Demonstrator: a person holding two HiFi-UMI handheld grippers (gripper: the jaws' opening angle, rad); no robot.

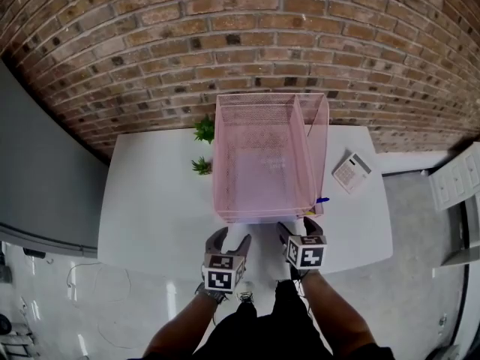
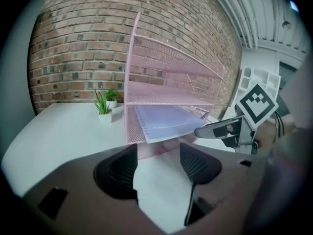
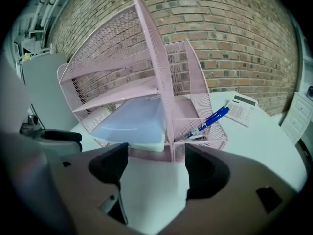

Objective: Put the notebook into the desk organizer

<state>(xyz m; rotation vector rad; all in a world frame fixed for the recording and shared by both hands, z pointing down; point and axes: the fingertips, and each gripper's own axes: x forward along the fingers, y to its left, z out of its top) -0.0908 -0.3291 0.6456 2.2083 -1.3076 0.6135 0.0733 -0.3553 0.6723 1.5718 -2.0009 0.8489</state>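
Nearest the person, the left claw (image 2: 157, 156) stood spread over bare desk (image 1: 150, 201), with nothing between its jaws. The right claw (image 3: 156, 166) was spread as wide, also empty, and sat just in front of the organizer (image 1: 223, 156). Its tip was close to the notebook's front right corner but gripped nothing. Neither claw needed a hold, since the notebook (image 2: 164, 121) already rested on its own in the organizer's bottom tier. The open jaws hanging off the front suggested a release rather than a fresh reach.

The notebook lay flat, pale cover up, under the two upper mesh shelves. Its spiral binding ran along its left edge, from the tray's mouth toward the back. Its long axis therefore seemed to point into the organizer and away from the person, the way the tray is deepest. The front short edge faced the claws and stuck out a little past the tray's lip, most at the left corner. It probably wanted a small push to sit fully home.

Just right of that tier, a blue pen (image 3: 212, 119) leaned in the organizer's side compartment. Farther right on the desk lay a calculator (image 1: 351, 172), well apart from the work. Two small plants (image 1: 202, 147) stood beside the organizer's left wall, and the brick wall (image 1: 240, 36) was behind everything.
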